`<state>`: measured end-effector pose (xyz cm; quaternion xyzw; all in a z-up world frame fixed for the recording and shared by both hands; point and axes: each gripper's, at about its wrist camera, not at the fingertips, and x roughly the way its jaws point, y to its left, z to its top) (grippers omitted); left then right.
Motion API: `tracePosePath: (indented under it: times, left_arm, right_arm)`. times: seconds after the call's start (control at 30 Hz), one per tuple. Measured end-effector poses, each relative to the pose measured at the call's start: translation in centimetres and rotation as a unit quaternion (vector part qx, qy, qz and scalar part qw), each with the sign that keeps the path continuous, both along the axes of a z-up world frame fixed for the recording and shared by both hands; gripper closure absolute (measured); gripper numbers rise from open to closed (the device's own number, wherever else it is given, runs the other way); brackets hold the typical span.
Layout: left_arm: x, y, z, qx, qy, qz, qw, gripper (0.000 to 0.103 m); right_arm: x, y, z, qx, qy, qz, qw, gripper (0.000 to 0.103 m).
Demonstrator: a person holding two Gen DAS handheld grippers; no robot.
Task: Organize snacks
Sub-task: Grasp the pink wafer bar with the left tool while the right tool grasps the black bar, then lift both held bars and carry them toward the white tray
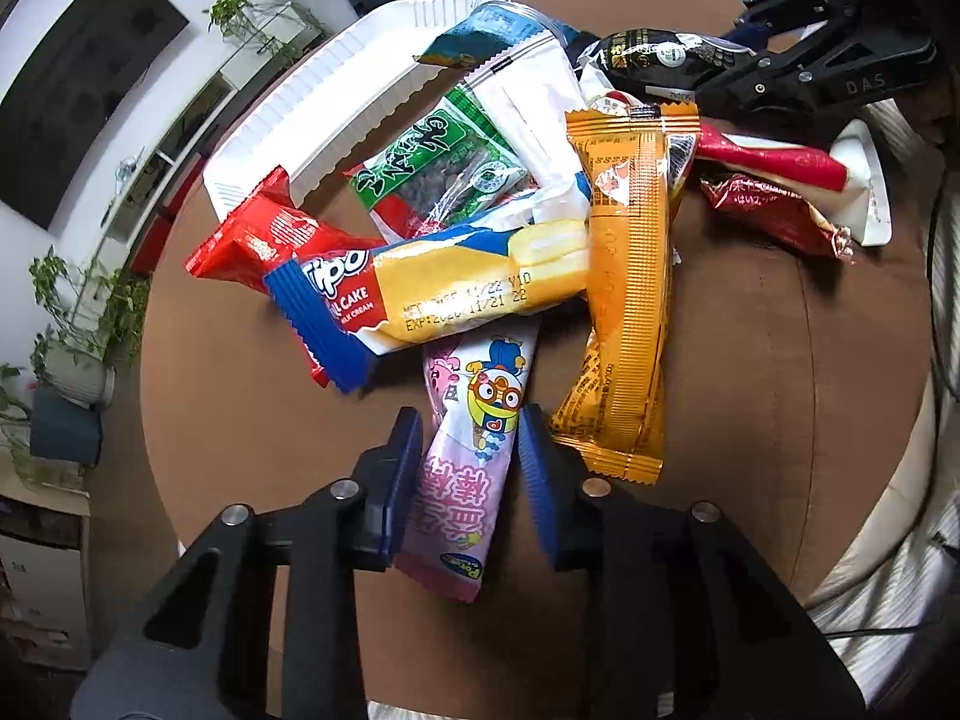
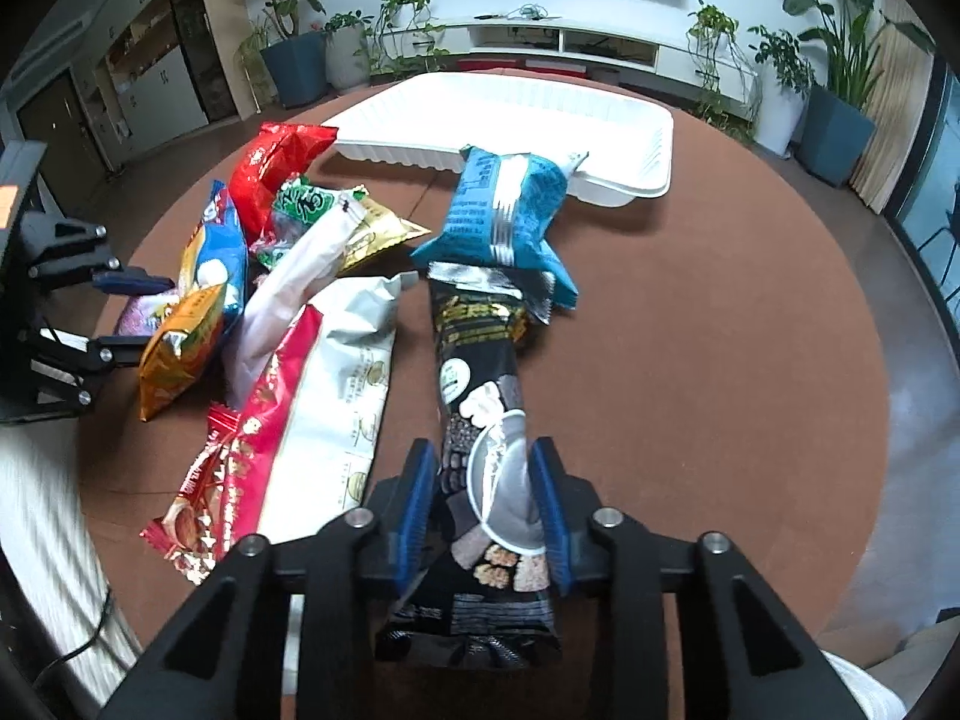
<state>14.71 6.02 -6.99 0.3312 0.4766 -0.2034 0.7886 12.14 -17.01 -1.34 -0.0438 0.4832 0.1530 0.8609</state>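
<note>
The pink cartoon packet (image 1: 465, 456) is straddled near its free end by the left gripper (image 1: 471, 468), jaws not yet shut, while the black packet (image 2: 486, 450) is clamped lengthwise by the right gripper (image 2: 483, 498), presumably for the empty white tray (image 2: 510, 120) behind the pile on the brown counter (image 2: 720, 360).

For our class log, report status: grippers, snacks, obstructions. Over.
Left gripper around pink packet, right gripper shut on black packet. White tray empty. Blue packet lies over black packet's far end.

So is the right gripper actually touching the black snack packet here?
Touching. The right wrist view shows both blue pads of the right gripper pressed against the sides of the black snack packet, no gap either side.
</note>
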Motion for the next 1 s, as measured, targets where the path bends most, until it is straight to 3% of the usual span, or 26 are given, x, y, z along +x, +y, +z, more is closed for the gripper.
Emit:
tracePosePath:
  times: [0.2, 0.57, 0.67, 1.0]
  left_arm:
    - [0.4, 1.1, 0.3, -0.036, 0.026, 0.035, 0.9984, 0.084]
    - [0.7, 5.0, 1.3, -0.117, 0.06, 0.092, 0.9871, 0.091]
    - [-0.2, 4.8, 1.3, -0.104, 0.054, 0.093, 0.9887, 0.091]
    - [-1.6, 2.5, 0.1, -0.044, 0.042, 0.064, 0.9961, 0.076]
  right_arm:
    - [-0.4, -1.0, 0.1, 0.029, 0.01, -0.006, 1.0, 0.078]
    - [-1.2, -4.1, 0.5, 0.155, 0.044, -0.037, 0.986, 0.078]
    - [-1.3, -4.3, 0.7, 0.175, 0.049, -0.041, 0.983, 0.078]
    - [-1.7, -3.0, 0.8, 0.143, 0.04, -0.026, 0.989, 0.078]
